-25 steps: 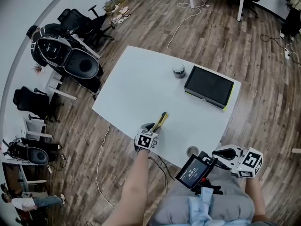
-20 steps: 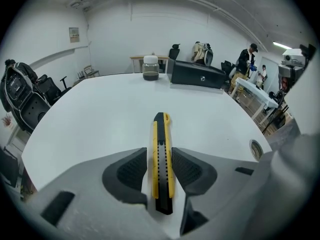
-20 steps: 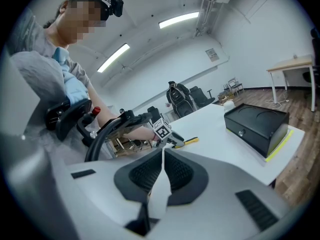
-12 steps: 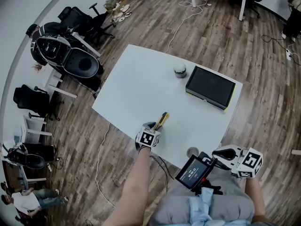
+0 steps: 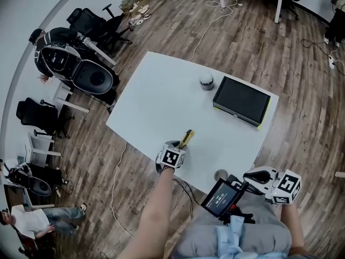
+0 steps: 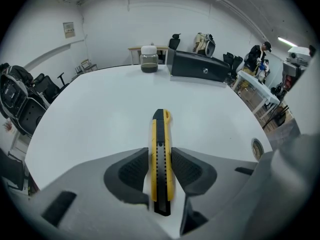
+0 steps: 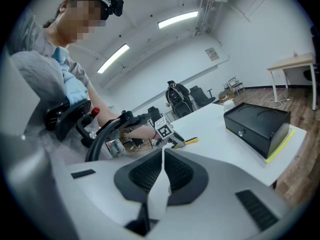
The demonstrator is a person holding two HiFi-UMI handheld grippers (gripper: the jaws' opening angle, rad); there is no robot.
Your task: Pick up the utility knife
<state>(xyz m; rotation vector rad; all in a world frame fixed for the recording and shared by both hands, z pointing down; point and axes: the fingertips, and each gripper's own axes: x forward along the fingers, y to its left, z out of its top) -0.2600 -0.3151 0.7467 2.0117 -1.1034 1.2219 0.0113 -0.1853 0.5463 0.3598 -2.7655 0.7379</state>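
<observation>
Between the jaws of the left gripper [image 6: 160, 160] lies the utility knife [image 6: 160, 134], long axis toward 12 o'clock, pads [image 6: 134, 170] pinching its handle. Right gripper [image 7: 163, 174] is closed, empty and well apart.

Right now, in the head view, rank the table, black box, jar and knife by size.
Table, largest.
Black box.
Jar and knife: too alike to rank; the knife is thin, its end hidden in the left tongs.
</observation>
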